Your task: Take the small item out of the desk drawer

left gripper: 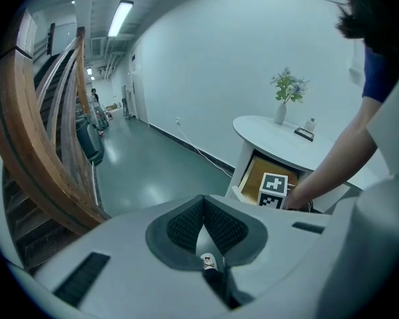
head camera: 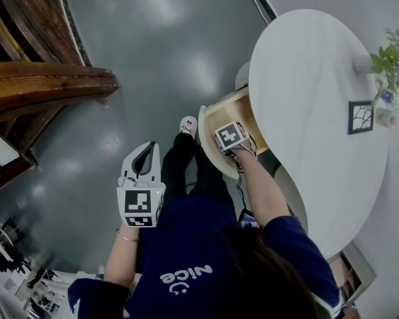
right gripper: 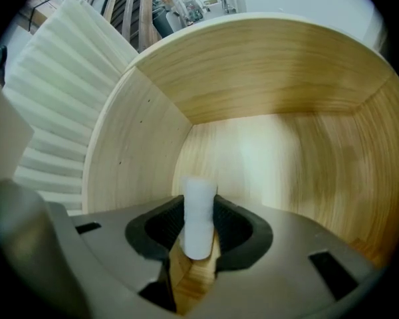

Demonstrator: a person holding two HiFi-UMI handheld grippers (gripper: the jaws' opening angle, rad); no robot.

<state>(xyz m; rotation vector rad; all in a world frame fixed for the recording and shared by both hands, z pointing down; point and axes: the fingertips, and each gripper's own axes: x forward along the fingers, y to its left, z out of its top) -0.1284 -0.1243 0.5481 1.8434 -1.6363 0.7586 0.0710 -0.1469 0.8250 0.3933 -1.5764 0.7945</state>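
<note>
The wooden desk drawer [head camera: 216, 115] stands pulled out from the white round desk [head camera: 312, 111]. My right gripper [head camera: 230, 137] reaches down into it; only its marker cube shows from the head view. In the right gripper view a small white cylinder [right gripper: 199, 211] stands upright between the dark pads [right gripper: 236, 228], which press on both its sides above the drawer's floor [right gripper: 272, 158]. My right gripper [right gripper: 199, 234] is shut on it. My left gripper [head camera: 146, 155] hangs off to the left over the floor, shut and holding nothing [left gripper: 204, 221]. From the left gripper view, the drawer [left gripper: 256, 175] lies ahead.
A wooden staircase [head camera: 40, 85] fills the left side. On the desk stand a vase of flowers [head camera: 392, 65] and a small dark frame [head camera: 360, 116]. The person's legs and a white shoe [head camera: 188, 125] are beside the drawer. The desk's ribbed white side [right gripper: 60, 78] borders the drawer.
</note>
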